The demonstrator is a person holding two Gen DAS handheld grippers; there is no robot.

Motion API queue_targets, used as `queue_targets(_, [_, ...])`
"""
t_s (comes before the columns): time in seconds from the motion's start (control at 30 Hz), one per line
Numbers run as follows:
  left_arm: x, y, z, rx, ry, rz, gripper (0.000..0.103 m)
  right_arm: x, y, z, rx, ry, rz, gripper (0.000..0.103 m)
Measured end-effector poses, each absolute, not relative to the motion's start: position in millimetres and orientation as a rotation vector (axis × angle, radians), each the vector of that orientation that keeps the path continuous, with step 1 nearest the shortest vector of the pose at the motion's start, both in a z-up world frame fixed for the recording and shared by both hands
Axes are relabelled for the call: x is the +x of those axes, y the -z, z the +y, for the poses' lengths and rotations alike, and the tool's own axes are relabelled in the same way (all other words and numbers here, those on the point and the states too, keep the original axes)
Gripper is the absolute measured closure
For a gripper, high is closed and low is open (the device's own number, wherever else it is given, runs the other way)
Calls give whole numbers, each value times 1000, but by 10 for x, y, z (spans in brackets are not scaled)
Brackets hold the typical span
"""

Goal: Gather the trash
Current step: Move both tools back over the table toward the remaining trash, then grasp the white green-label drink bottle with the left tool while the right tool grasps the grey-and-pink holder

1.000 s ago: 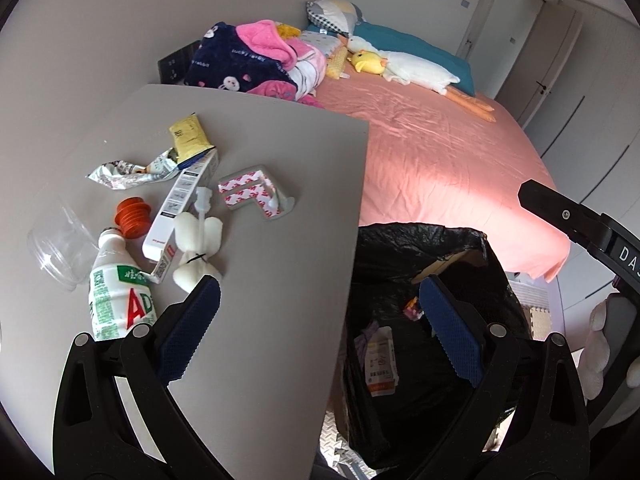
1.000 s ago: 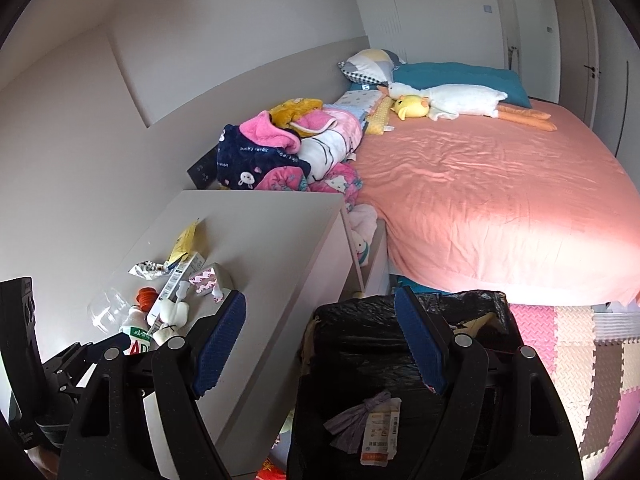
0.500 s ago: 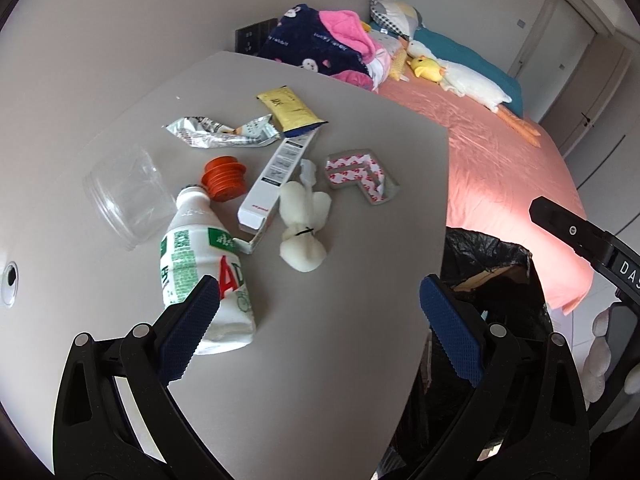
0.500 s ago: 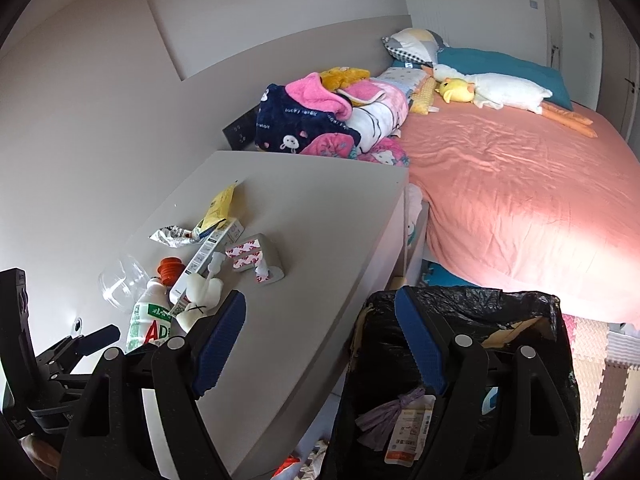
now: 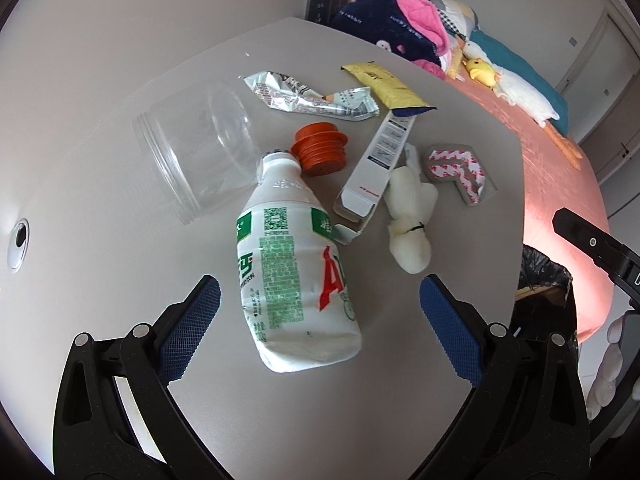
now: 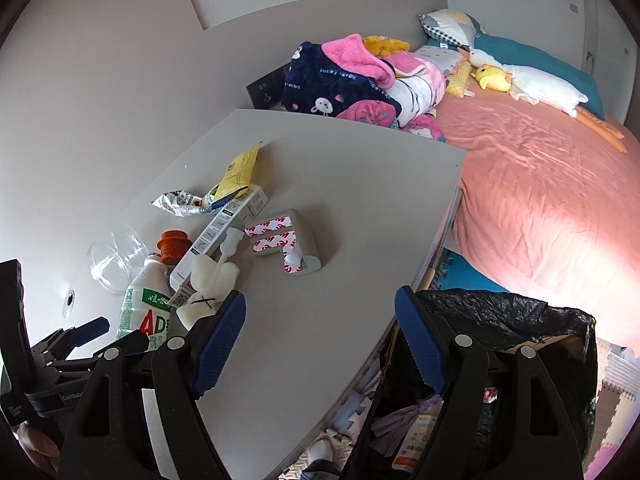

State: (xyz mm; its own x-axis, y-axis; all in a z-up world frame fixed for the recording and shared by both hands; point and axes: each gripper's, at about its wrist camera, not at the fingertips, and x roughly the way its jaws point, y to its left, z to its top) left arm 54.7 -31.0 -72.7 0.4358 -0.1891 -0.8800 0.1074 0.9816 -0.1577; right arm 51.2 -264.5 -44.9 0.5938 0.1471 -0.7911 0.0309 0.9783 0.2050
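Trash lies on a grey table (image 5: 100, 300): a white drink bottle (image 5: 294, 280) with green and red print on its side, an orange cap (image 5: 320, 155), a clear plastic cup (image 5: 192, 152), a long white carton (image 5: 378, 168), a white foam wad (image 5: 410, 220), a grey corner guard (image 5: 456, 174), a silver wrapper (image 5: 308, 98) and a yellow packet (image 5: 382, 82). My left gripper (image 5: 320, 314) hangs open just above the bottle's base, its fingers either side, apart from it. My right gripper (image 6: 320, 336) is open over the table's edge, beside the black-lined trash bin (image 6: 500, 380).
A bed with a pink sheet (image 6: 540, 184) stands right of the table, with piled clothes (image 6: 352, 80) and a plush goose (image 6: 532, 84) at its head. The bin (image 5: 544, 280) holds paper scraps. A cable hole (image 5: 18, 238) sits in the table's left part.
Both grippers moved left and down, from over the bin toward the table. The bottle now fills the left wrist view between the open fingers. No object has moved.
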Motion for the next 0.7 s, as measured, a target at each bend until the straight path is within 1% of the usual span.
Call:
queue_targets(0.07, [606,794,-267,-93,166,1122,7,609,511,-2601,193,-72,948,26])
queue_targets(0.13, [665,858,-223,-105,151,1140,9,712,573,-2567,186,-76,962,25])
queue_targets(0.2, [713,911,-195,-115,147,1167,20,813,642,-2541,179,-75,975,26])
queue_targets(0.23, [733,934,-184,-122,145,1178,22,864,678,-2529,177,-74,981,25])
queue_targets(0.27, [750,953,-177,-128,149,1186,26,918,706,-2518,176,-74,988,26])
queue_targets(0.3, [764,964,-172,-132,155,1191,34,966,736,-2511,178,-76,995,26])
queue_targets(0.4, [784,987,-160,-152,175,1196,47,1089,807,-2486,179,-81,1002,26])
queue_targets(0.6, [803,992,-105,-154,179,1193,47,1292,908,-2445,191,-111,1013,26])
queue_targets(0.67, [810,991,-110,-140,171,1190,47,1359,958,-2438,197,-115,1026,29])
queue_targets(0.7, [809,996,-111,-127,166,1187,47,1395,986,-2435,200,-118,1036,33])
